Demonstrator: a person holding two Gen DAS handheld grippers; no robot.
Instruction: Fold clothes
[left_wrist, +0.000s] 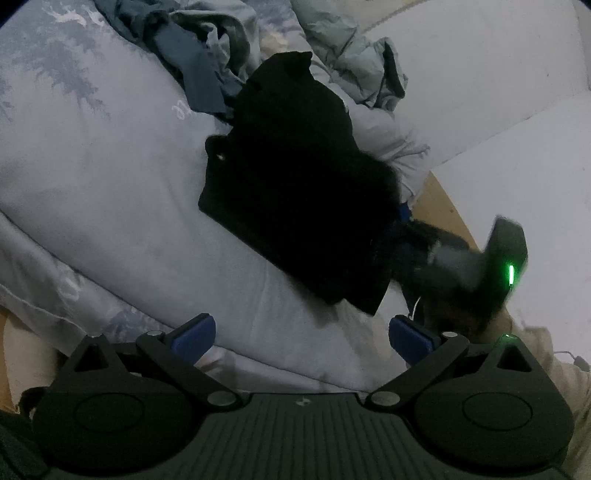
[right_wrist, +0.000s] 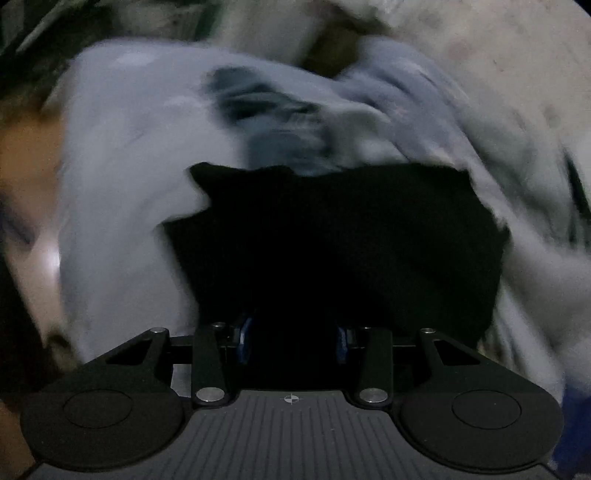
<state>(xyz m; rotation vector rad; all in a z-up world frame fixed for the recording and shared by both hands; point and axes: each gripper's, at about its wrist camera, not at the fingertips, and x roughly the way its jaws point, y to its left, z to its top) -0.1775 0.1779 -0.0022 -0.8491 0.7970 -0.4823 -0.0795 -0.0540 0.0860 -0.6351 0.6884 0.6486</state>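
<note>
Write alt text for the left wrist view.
A black garment lies on pale blue-grey bedding, its right edge at the blurred right gripper. The left gripper is open and empty in the foreground; crumpled blue-grey clothes sit behind.

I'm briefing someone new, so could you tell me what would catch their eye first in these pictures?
The black garment dominates, lying across the pale blue-grey bedding mid-frame. The right gripper has it between its blue pads, while the left gripper stands open and empty in front. A heap of crumpled grey-blue clothes lies behind.

Dim light – right wrist view motion-blurred – fisheye-bent edges.
</note>
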